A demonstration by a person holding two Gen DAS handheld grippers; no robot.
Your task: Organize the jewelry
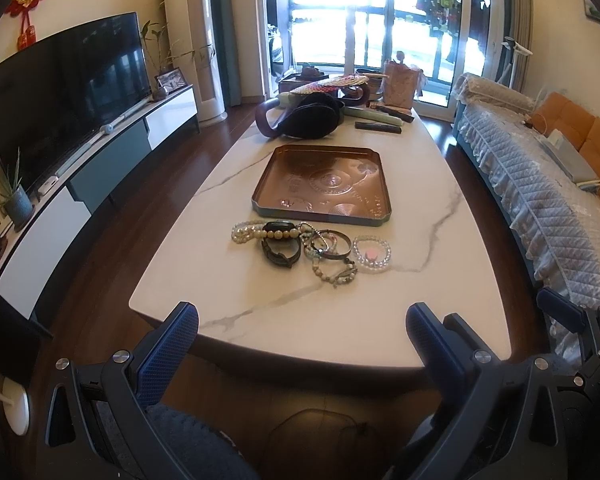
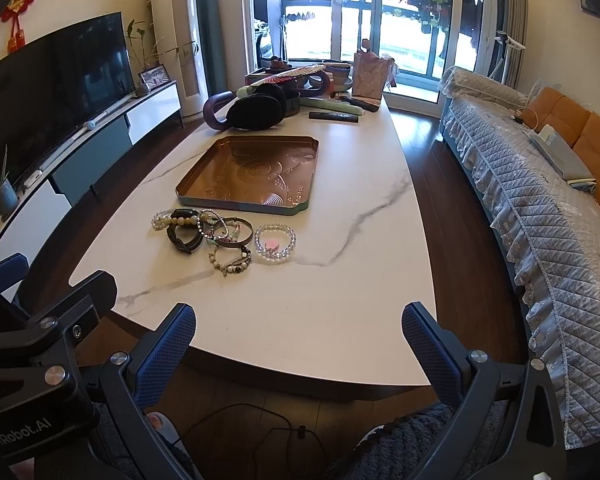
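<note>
Copper tray (image 1: 323, 184) sits beside one jewelry pile (image 1: 312, 248); both tools (image 1: 302, 336) (image 2: 298, 334) gape wide.

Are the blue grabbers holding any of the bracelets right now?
No. The left gripper and right gripper are both open and empty. The bracelets lie untouched on the table.

glossy copper-toned metal tray (image 1: 322, 184) on a smooth, white veined marble table (image 1: 400, 288).

Both your wrist cameras sit off the worktop's (image 1: 260, 320) near end, facing lengthwise toward the window (image 2: 364, 8); both share the tray (image 1: 320, 184).
</note>
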